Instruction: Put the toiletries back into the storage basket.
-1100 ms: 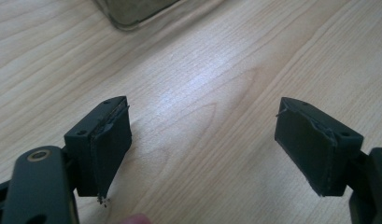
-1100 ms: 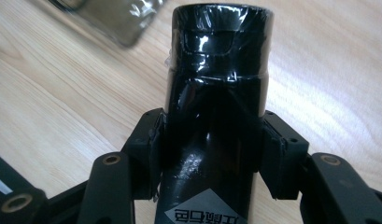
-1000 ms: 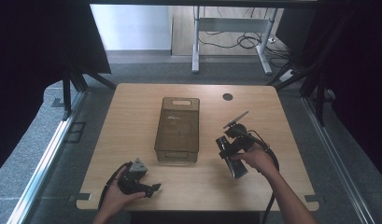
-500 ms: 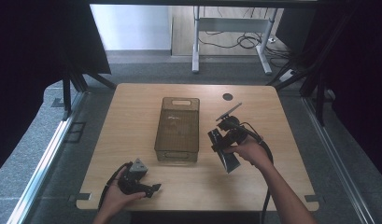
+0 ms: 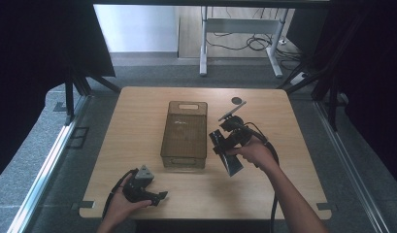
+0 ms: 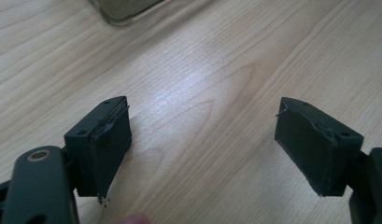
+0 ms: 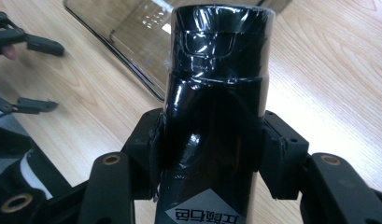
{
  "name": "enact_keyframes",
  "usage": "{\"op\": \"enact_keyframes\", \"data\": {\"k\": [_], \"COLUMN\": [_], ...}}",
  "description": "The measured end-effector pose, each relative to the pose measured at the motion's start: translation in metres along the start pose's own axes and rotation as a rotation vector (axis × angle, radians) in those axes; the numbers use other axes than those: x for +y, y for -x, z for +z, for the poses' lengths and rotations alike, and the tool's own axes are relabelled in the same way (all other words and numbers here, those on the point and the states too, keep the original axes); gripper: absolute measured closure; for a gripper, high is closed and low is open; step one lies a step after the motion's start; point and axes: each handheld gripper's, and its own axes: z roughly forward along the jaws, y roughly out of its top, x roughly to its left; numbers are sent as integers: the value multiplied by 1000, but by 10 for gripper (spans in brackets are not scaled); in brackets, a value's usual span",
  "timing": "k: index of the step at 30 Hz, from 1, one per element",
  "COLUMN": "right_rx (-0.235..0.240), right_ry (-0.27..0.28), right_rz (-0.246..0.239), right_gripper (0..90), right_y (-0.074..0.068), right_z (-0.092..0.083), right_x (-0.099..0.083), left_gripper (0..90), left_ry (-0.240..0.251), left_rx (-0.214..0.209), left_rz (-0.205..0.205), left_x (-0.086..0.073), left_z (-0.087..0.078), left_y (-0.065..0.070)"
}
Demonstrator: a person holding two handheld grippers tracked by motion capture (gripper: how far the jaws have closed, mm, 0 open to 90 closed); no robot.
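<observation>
My right gripper (image 7: 209,140) is shut on a black bottle (image 7: 216,93) wrapped in glossy film, gripped around its middle. In the high view the black bottle (image 5: 233,164) hangs tilted in the right gripper (image 5: 224,145), just right of a clear brownish bin (image 5: 184,133) in the middle of the table. The bin (image 7: 132,37) lies beyond the bottle's top end and looks to have nothing in it. My left gripper (image 5: 159,198) rests near the table's front edge, left of centre. It is open, with bare wood between its pads (image 6: 109,140).
A wooden table (image 5: 138,111) carries everything. A small black disc (image 5: 238,101) sits at its back right. Cables trail from both grippers toward the front edge. The bin's corner (image 6: 128,7) lies ahead of the left gripper. Dark curtains flank the table.
The right gripper has carried the bottle a little to the left, closer to the bin. The left gripper has not moved.
</observation>
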Motion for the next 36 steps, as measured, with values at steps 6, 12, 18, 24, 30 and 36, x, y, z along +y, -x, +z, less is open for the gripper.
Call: {"op": "enact_keyframes", "data": {"k": [6,12,18,24,30,36], "right_rx": [9,21,31,43,64,63], "right_ry": [3,6,16,24,33,40], "right_rz": [9,6,-8,-17,-16,-23], "right_gripper": [476,476,476,476,476,476], "right_y": [-2,-5,-10,-12,-15,-18], "right_z": [-1,-1,-3,-4,-1,-2], "right_x": [5,7,13,15,18,22], "left_gripper": [187,187,187,187,187,187], "left_ry": [-7,0,-7,-8,-12,-12], "left_rx": [-8,2,-1,-2,-3,-4], "left_rz": [10,-7,4,2,11,10], "left_x": [0,-1,0,0,0,0], "left_z": [1,-2,0,0,0,0], "left_y": [1,-3,-1,-1,-1,-1]}}
